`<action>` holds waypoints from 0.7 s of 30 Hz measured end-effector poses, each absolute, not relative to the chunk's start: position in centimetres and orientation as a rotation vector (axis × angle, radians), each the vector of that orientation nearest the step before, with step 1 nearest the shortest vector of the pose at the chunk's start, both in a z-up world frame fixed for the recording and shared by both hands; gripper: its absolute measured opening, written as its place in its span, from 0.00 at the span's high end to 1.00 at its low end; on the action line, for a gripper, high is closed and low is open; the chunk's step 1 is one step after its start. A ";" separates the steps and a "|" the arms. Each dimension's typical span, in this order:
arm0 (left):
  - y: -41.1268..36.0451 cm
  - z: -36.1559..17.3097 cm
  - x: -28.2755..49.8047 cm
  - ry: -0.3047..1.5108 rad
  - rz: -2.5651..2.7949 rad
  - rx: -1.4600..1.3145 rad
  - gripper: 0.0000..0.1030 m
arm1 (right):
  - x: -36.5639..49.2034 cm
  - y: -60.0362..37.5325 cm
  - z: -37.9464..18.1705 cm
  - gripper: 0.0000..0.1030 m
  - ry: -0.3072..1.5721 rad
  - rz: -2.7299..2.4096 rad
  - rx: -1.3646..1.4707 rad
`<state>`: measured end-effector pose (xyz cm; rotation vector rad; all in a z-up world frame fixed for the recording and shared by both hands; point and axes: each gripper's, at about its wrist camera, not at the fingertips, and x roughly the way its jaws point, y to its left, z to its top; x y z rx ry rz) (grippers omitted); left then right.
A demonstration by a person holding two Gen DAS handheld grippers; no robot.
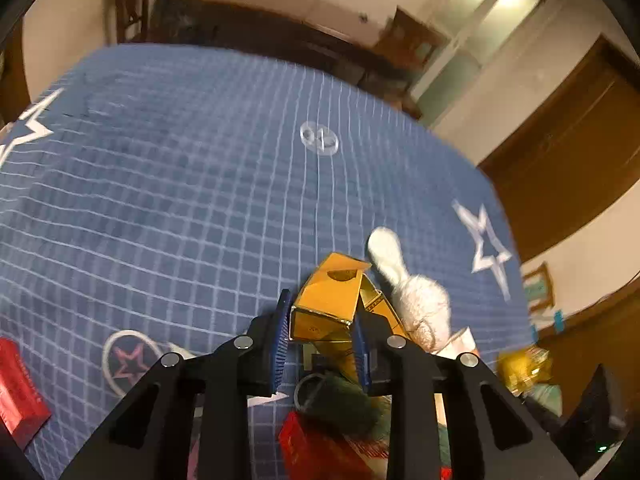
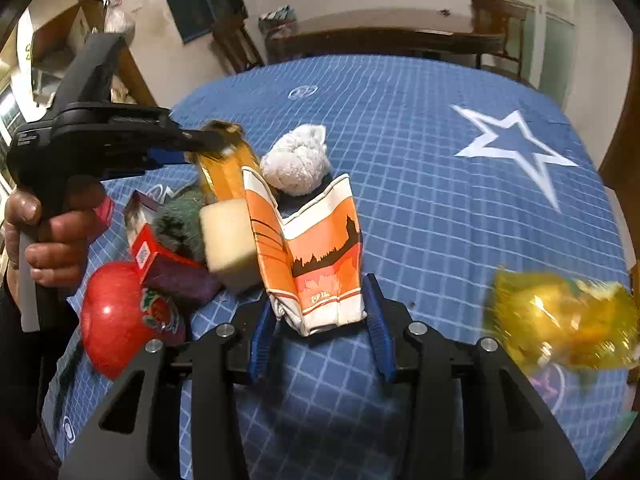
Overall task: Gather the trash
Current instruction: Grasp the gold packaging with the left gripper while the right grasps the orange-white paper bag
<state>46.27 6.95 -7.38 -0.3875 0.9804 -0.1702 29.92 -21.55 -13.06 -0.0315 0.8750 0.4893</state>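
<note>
My left gripper (image 1: pixel 320 320) is shut on a crushed gold box (image 1: pixel 326 304) and holds it above the blue checked cloth (image 1: pixel 180 200). The same gold box (image 2: pixel 226 168) shows in the right wrist view, pinched by the left gripper (image 2: pixel 200 144). My right gripper (image 2: pixel 320 320) is shut on a flattened orange and white paper cup (image 2: pixel 316 256). A crumpled white tissue ball (image 2: pixel 296 164) lies just behind the cup; it also shows in the left wrist view (image 1: pixel 420 300). A yellow wrapper (image 2: pixel 560 320) is blurred at the right.
A pile lies at the left: a red apple-shaped thing (image 2: pixel 116 316), a red and purple carton (image 2: pixel 164 264), a cream sponge block (image 2: pixel 228 240), a dark green fuzzy thing (image 2: pixel 180 220). A red packet (image 1: pixel 16 392) lies at the cloth's left edge. A clear ring (image 1: pixel 319 138) lies farther back.
</note>
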 end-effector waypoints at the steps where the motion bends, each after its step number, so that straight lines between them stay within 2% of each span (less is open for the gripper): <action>1: 7.4 -6.3 45.5 0.948 -0.168 -0.402 0.72 | 29.5 -21.8 -12.7 0.61 0.864 0.485 -0.026; 6: 8.5 -2.5 41.5 0.850 -0.178 -0.383 0.72 | 26.1 -22.8 -10.5 0.61 0.802 0.466 -0.019; 14: 8.4 3.8 30.9 0.683 -0.162 -0.327 0.72 | 19.5 -23.9 -7.4 0.61 0.703 0.399 -0.008; 21: 4.2 5.6 21.5 0.629 -0.233 -0.177 0.72 | 14.0 -24.4 -5.9 0.61 0.628 0.308 -0.004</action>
